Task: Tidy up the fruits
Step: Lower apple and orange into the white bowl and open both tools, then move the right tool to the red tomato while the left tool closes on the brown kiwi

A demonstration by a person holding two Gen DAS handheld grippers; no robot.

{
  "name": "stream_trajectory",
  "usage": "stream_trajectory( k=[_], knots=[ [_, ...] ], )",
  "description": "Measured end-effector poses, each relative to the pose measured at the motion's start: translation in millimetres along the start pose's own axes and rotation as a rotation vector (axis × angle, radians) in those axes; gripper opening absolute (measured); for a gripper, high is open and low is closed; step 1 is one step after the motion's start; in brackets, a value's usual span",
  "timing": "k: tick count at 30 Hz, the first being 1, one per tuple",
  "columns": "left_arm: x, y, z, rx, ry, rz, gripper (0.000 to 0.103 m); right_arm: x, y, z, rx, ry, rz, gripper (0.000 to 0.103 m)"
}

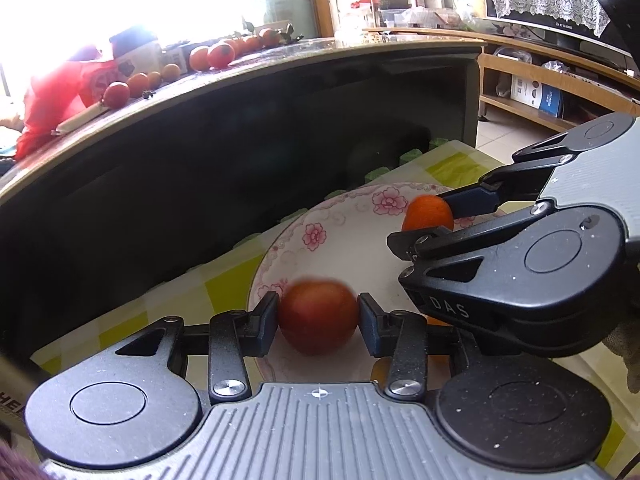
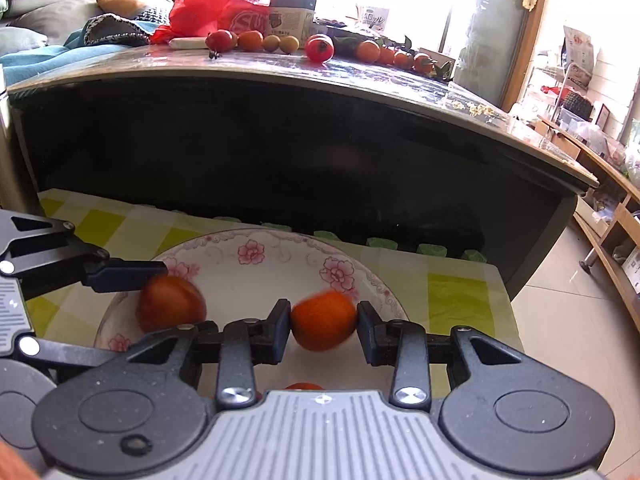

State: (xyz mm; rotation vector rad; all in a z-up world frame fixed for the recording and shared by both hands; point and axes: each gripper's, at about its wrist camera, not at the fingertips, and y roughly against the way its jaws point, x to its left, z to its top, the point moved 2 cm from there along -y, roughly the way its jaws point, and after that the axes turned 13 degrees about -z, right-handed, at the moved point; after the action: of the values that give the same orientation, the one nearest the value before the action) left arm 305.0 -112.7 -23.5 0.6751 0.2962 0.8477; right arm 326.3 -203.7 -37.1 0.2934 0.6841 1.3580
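Note:
A white plate [image 1: 316,236] [image 2: 252,252] with pink flowers lies on a yellow-green checked cloth. My left gripper [image 1: 318,318] is shut on a red fruit [image 1: 318,320] just above the plate's near side; both pads touch it and the fruit looks blurred. The right wrist view shows the same red fruit [image 2: 172,308] under a left finger [image 2: 124,276]. My right gripper [image 2: 323,320] [image 1: 426,220] is shut on an orange fruit [image 2: 323,320] [image 1: 428,212] over the plate's right part. Another orange fruit [image 2: 304,386] peeks out in the plate beneath the right gripper.
Behind the plate rises a dark table [image 2: 280,152] with a glossy top. On it sit a row of red and orange fruits [image 2: 320,48], a red bag [image 2: 212,12] and a box [image 2: 292,12]. Wooden shelves [image 1: 540,96] and tiled floor lie to the right.

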Motion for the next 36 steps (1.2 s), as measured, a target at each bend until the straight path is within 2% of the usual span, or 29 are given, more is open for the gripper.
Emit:
stream_trajectory(
  k=[2, 11, 18, 24, 28, 36],
  knots=[
    [1, 3, 1, -0.007, 0.004, 0.001, 0.055, -2, 2, 1, -0.012, -0.002, -0.003, 0.045],
    [3, 21, 2, -0.028, 0.017, 0.014, 0.056, -13, 21, 7, -0.027, -0.038, -0.011, 0.046],
    [6, 56, -8, -0.043, 0.048, 0.022, 0.056, -18, 57, 4, -0.041, -0.034, -0.001, 0.046],
    [5, 88, -25, -0.020, 0.038, 0.024, 0.059, -4, 101, -18, -0.036, 0.008, 0.060, 0.046],
    [2, 107, -36, -0.003, 0.022, 0.014, 0.061, 16, 122, -43, 0.007, 0.047, 0.145, 0.047],
    [3, 119, -54, 0.009, 0.027, -0.010, 0.063, 49, 125, -64, 0.049, 0.112, 0.213, 0.047]
  ],
)
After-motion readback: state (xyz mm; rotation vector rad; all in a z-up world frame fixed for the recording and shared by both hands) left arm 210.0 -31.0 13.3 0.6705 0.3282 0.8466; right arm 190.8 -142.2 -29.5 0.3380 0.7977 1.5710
